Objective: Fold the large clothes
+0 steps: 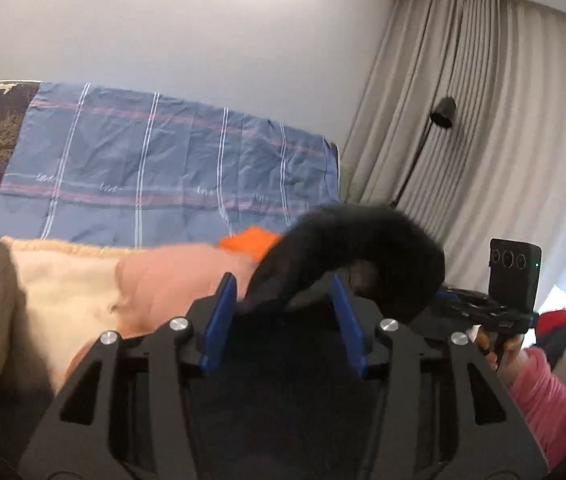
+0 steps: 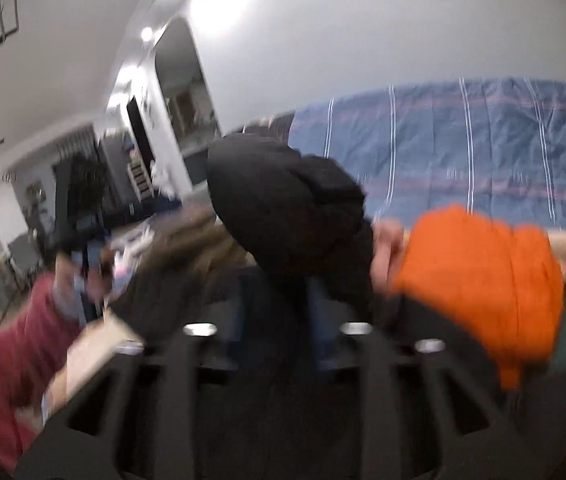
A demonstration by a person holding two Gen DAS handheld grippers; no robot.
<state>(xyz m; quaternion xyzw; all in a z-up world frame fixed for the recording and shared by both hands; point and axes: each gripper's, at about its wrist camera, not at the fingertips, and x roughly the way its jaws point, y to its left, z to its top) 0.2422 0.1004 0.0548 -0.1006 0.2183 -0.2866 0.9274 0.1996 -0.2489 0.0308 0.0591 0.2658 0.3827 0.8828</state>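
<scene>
Both grippers, left (image 1: 283, 304) & right (image 2: 279, 304), had jaws partly apart w/ black garment (image 1: 347, 248) draped between; grip unclear. Orange cloth (image 2: 479, 276) crowded right; blue striped sheet (image 1: 163, 160) behind.

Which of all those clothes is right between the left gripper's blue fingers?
The black garment. It drapes between the blue fingers; the orange, pink and cream ones lie behind.
</scene>
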